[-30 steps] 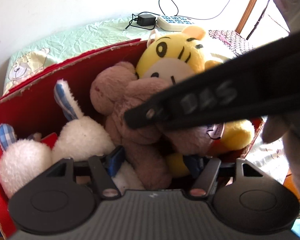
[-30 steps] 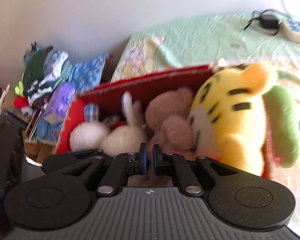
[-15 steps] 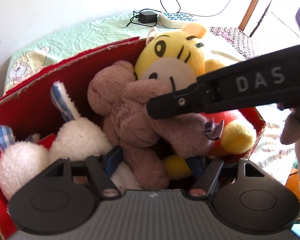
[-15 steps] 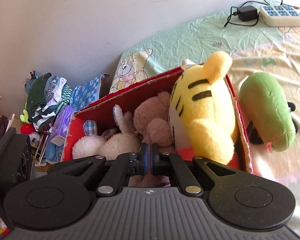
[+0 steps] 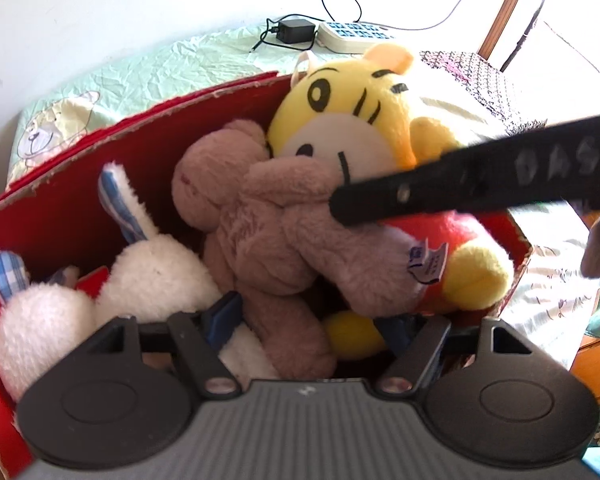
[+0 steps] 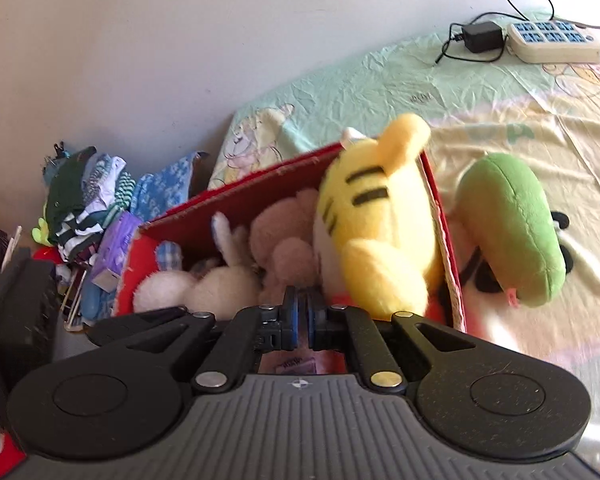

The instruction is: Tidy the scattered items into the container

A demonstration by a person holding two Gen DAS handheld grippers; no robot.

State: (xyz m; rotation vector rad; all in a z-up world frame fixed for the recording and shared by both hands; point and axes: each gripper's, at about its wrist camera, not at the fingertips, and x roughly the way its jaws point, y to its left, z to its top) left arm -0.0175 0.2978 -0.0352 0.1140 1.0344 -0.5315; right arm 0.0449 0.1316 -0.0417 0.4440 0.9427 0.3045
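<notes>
Box (image 6: 446,240): red cardboard, open-topped, standing on the bed (image 6: 380,80); four plush toys packed inside.
Tiger (image 5: 364,120): yellow, striped, at the box's right end, head above the rim; leaning against the bear.
Bear (image 5: 268,216): brown, mid-box, sprawled between the tiger and the rabbits.
Rabbits (image 5: 156,276): two white plush with blue-checked ears, at the box's left end, side by side.
Green toy (image 6: 512,232): lying on the bed just outside the box's right wall, not in the container.
Left gripper (image 5: 312,328): jaws spread wide over the box; the bear's leg lies between the fingers, not pinched.
Right gripper (image 6: 300,316): jaws pressed together with nothing between, held at the box's near edge; in the left view its black finger crosses in front of the tiger.
Power strip (image 6: 552,40): white, at the far end of the bed, a black adapter (image 6: 482,36) beside it.
Clothes pile (image 6: 88,200): beside the bed, by the wall.
</notes>
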